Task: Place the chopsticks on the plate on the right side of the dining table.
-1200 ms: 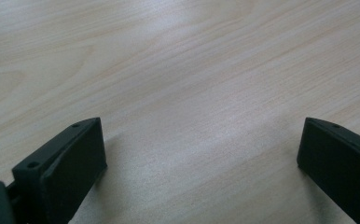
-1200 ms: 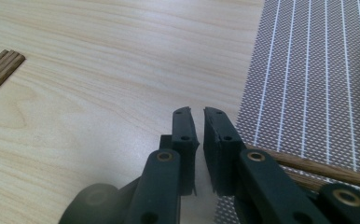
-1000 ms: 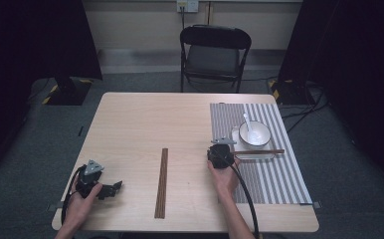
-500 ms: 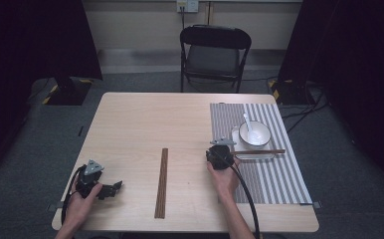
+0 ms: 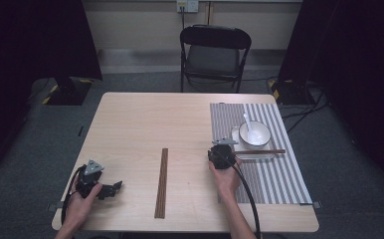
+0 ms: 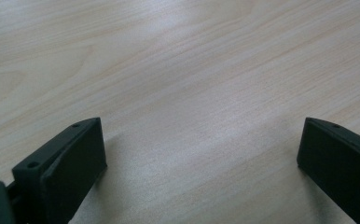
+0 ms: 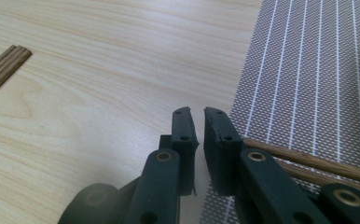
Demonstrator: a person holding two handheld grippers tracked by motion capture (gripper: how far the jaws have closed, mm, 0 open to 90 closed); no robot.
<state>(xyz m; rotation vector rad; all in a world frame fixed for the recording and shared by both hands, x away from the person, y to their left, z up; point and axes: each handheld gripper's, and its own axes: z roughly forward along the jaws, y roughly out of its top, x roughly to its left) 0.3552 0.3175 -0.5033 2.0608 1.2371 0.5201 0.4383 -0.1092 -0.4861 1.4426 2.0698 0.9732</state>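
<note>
The right tongs [image 5: 223, 155] sit at the mat's [image 5: 259, 174] left edge, nearly closed on the end of a chopstick [image 5: 259, 151] — its grain is plain in the right gripper view. The left tongs [image 6: 201, 158] gape wide over bare desk [image 5: 130, 134], well left of the mat.

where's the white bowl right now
In the high view the round white bowl sits on the striped grey placemat at the table's right side, a white spoon in it, just beyond the right claw.
</note>
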